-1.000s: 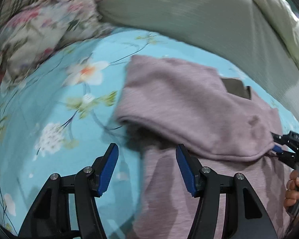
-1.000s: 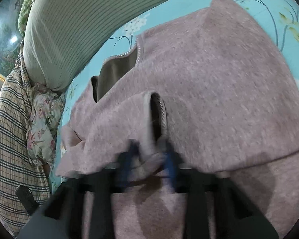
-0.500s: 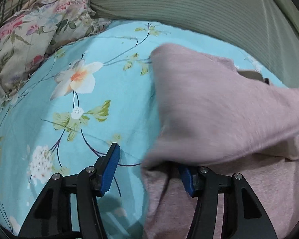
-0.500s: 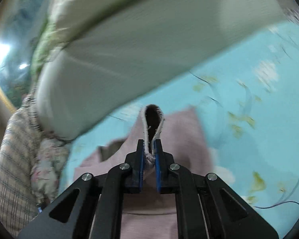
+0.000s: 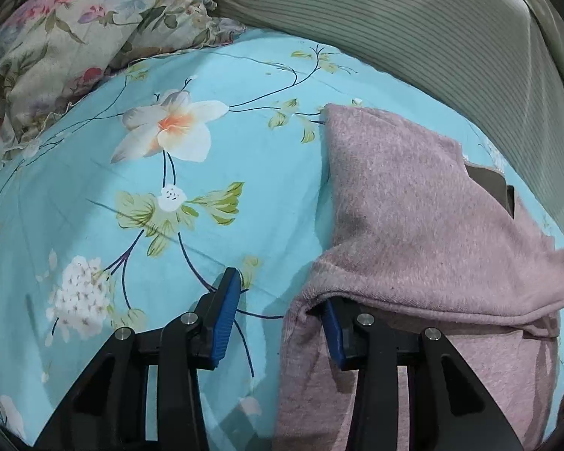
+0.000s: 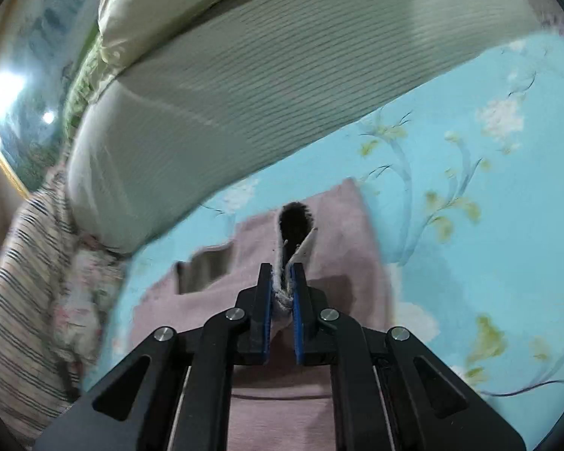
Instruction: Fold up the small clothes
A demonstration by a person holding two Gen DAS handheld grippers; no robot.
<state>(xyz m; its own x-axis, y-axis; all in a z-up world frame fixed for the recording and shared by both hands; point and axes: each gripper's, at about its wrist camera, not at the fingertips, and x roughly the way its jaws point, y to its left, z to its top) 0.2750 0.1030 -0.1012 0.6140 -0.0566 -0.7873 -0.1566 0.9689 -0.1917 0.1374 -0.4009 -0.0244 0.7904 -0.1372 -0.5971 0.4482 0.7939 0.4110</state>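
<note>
Mauve knit garment (image 5: 413, 203), folded over, at 3 o'clock on floral turquoise sheet (image 5: 206, 195). Right gripper (image 6: 282, 282) clamps its hem; left gripper (image 5: 278, 300) closing, edge between jaws. Striped pillow (image 5: 413, 26) at 12.

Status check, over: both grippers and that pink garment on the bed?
Right gripper shut on pink garment hem. Left gripper closing around garment's fold edge, pads not yet pressing. Nothing in the way on the floral sheet.

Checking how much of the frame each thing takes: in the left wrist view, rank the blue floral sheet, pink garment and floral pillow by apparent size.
1. blue floral sheet
2. pink garment, though nearness to the camera enlarges it
3. floral pillow
</note>
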